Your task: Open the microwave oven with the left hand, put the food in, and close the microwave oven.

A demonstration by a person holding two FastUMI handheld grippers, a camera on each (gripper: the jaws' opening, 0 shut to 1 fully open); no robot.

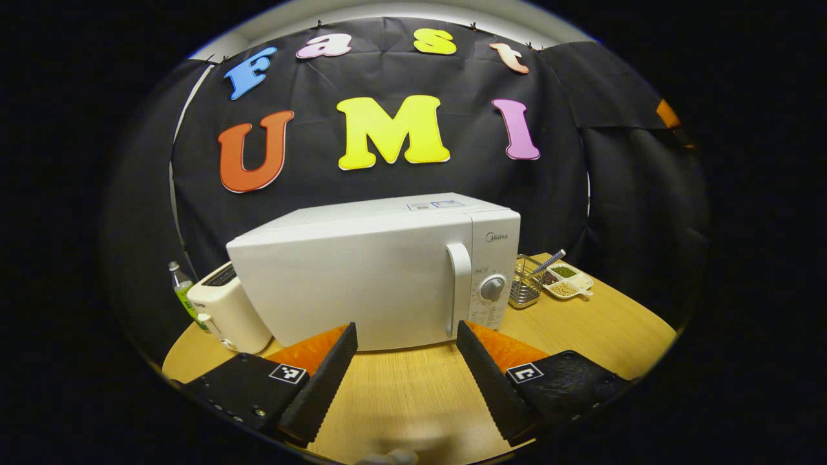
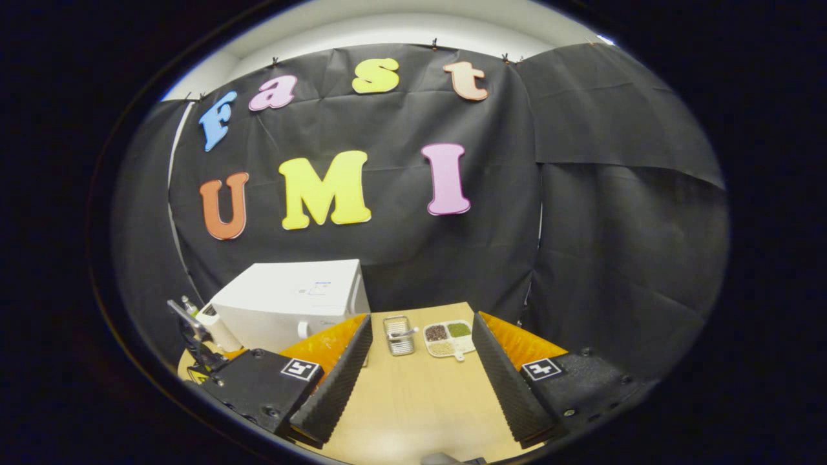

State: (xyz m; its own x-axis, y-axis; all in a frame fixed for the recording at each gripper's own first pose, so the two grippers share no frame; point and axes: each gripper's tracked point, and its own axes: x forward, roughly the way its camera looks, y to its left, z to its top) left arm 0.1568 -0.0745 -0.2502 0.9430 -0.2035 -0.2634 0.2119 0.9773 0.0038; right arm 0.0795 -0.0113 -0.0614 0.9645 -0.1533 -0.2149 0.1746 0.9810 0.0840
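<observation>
A white microwave oven (image 1: 381, 271) stands on the wooden table with its door closed; its vertical handle (image 1: 460, 287) and round knob (image 1: 493, 287) face me. My left gripper (image 1: 407, 361) is open in front of the door, a short way off, with nothing between its fingers. A white divided dish of food (image 1: 567, 281) lies to the right of the oven. In the right gripper view the dish (image 2: 449, 338) lies ahead beyond my right gripper (image 2: 420, 374), which is open and empty. The microwave (image 2: 291, 303) sits to its left.
A white toaster (image 1: 226, 313) and a small bottle (image 1: 183, 290) stand left of the oven. A wire basket (image 1: 526, 284) with a utensil sits between oven and dish, also seen as the basket (image 2: 399, 334). The other gripper (image 2: 194, 339) shows at the far left. Bare wooden tabletop (image 1: 407, 394) lies near me.
</observation>
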